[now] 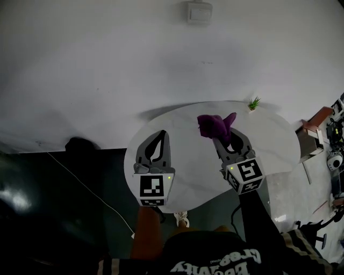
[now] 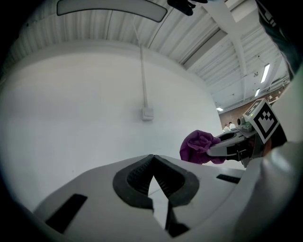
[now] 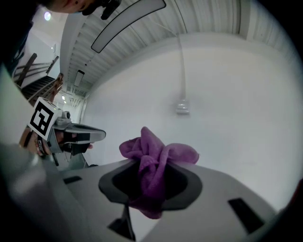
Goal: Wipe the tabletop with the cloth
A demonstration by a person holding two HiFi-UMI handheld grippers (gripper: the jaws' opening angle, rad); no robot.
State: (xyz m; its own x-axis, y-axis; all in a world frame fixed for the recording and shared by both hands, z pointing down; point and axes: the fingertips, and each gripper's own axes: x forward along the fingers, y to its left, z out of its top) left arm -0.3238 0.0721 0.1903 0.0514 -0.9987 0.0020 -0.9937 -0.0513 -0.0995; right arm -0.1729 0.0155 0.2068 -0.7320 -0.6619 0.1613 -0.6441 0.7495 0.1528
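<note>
Head view, looking steeply down on a round white desk point(image 1: 274, 142) set against a pale wall. Right claw point(image 1: 219, 134): clenched on a purple cloth point(image 1: 215, 124), which bunches out beyond the tips and appears over the far half of the desk. The right gripper view shows the cloth point(image 3: 156, 158) pinched in the middle between the dark pads, with folds spreading above the grip and a tail hanging below it. Left claw point(image 1: 162, 132): closed, tips meeting, nothing between them; it appears over the near left part of the desk, apart from the cloth. In the left gripper view its ribbed pads point(image 2: 139, 177) touch at the top. Each claw carries a marker cube point(image 1: 152, 190). A small green plant point(image 1: 253, 103) stands at the far right rim of the desk. A wall box point(image 1: 200, 12) is fixed high on the wall.
</note>
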